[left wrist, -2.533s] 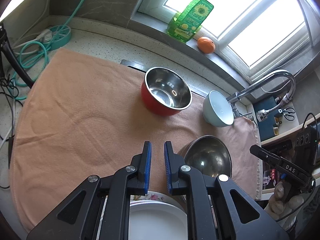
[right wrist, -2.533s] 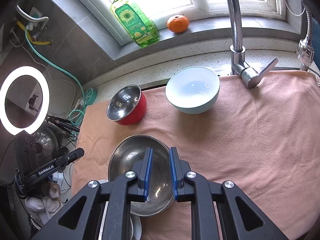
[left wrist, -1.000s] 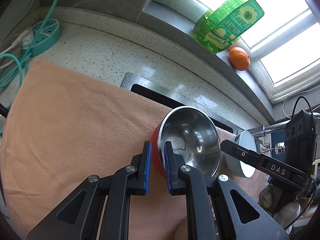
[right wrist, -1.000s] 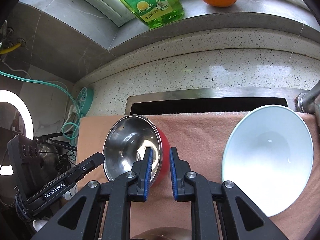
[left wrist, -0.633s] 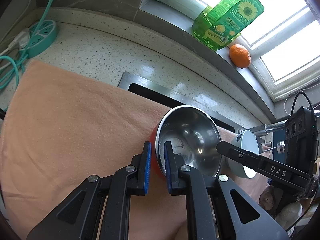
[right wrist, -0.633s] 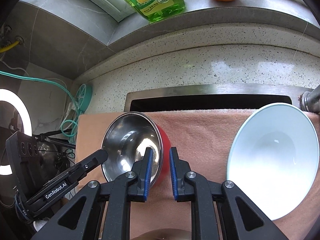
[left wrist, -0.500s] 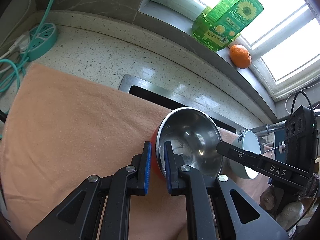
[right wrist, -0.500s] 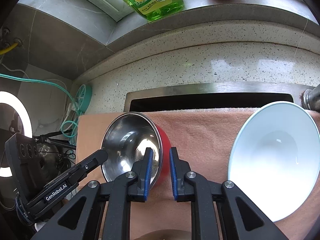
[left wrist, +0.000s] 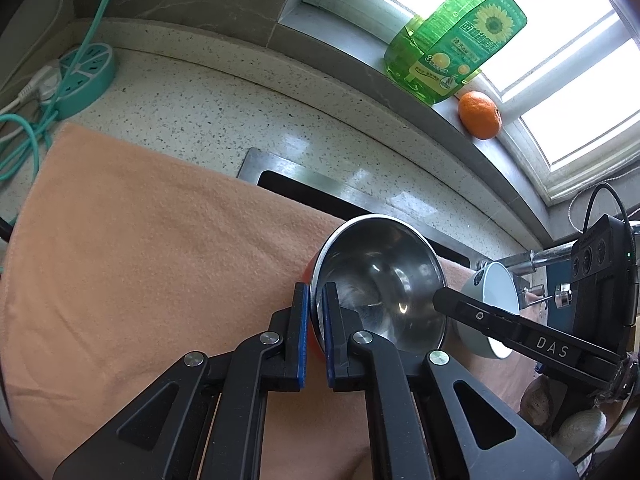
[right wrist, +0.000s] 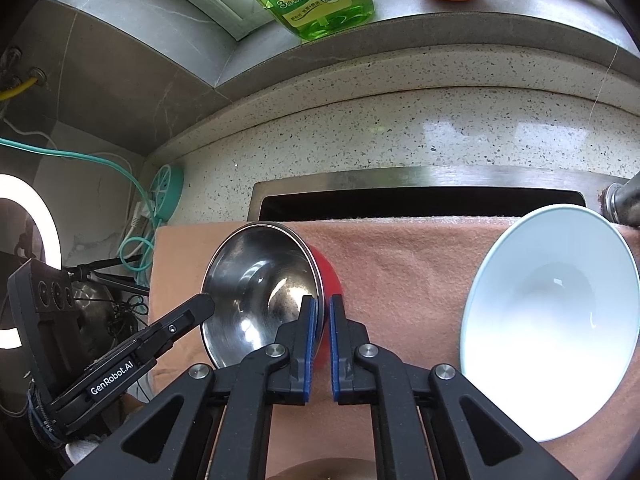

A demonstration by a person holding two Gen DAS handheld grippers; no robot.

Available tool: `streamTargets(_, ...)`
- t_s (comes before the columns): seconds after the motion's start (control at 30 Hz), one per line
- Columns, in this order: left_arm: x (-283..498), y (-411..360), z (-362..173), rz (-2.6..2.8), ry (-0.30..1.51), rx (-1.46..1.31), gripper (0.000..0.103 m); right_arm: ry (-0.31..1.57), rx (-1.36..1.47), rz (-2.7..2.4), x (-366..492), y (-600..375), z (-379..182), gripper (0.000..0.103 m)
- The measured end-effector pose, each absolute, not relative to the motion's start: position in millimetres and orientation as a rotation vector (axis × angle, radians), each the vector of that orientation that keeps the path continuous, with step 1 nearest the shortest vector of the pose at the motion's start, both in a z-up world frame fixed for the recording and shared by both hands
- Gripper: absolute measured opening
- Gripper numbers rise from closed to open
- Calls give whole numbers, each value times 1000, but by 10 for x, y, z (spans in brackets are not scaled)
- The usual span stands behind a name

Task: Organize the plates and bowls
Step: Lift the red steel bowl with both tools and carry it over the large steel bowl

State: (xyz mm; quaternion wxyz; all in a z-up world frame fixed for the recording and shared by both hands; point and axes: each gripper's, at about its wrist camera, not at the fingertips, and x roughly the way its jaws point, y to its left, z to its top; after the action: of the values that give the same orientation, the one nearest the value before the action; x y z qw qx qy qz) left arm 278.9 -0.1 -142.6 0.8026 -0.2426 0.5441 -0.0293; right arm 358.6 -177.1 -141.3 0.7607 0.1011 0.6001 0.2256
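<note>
Fingers of both the left gripper [left wrist: 313,298] and right gripper [right wrist: 319,312] pinch opposite rims of the red, steel-lined bowl [left wrist: 378,280]; lifting it evenly likely comes next.

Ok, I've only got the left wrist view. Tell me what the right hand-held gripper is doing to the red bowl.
Observer: The right hand-held gripper is shut on the rim of the red bowl, one pad on the steel inside, the other on the red outside.
Operator: Now give me the pale blue bowl. That gripper blocks most of it here.
Observer: The pale blue bowl is empty; its whole inside is in view.
Operator: Report anything off to the far left.
Observer: A lit ring light shows at the left edge of the right wrist view.
</note>
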Motion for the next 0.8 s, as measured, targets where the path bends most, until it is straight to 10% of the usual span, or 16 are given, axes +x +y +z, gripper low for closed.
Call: streamTargets(0.8, 2331, -94, -836, -147, 1065, -516, 5, 1205, 228, 528, 3040, -1959, -715, 6)
